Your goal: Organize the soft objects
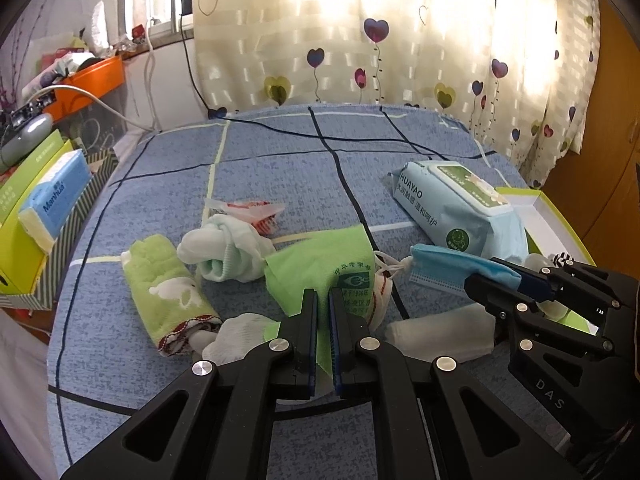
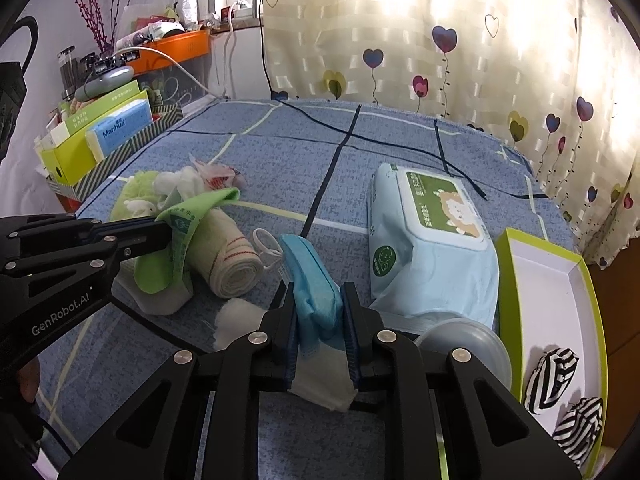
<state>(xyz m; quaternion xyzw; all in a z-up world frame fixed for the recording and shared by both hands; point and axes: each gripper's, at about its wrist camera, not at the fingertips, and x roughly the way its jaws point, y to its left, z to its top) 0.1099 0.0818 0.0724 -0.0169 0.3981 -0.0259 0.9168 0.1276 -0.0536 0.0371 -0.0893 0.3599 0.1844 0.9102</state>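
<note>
My left gripper [image 1: 323, 300] is shut on a green cloth [image 1: 320, 268] with printed green text, held just above the blue bedsheet [image 1: 280, 168]; it also shows in the right wrist view [image 2: 184, 220]. My right gripper [image 2: 319, 300] is shut on a folded blue face mask [image 2: 310, 276], also seen in the left wrist view [image 1: 444, 268]. A green towel [image 1: 168, 288], a pale rolled sock [image 1: 224, 252], a rolled bandage [image 2: 228, 256] and white gauze pieces [image 1: 440, 332] lie on the bed.
A wet-wipes pack [image 2: 428, 240] lies to the right. A green-edged white box [image 2: 556, 300] at the bed's right edge holds two striped socks [image 2: 552, 376]. A clear lid [image 2: 464, 340] lies beside it. Boxes with a tissue pack [image 1: 52, 200] stand at the left. A black cable [image 1: 320, 136] crosses the bed.
</note>
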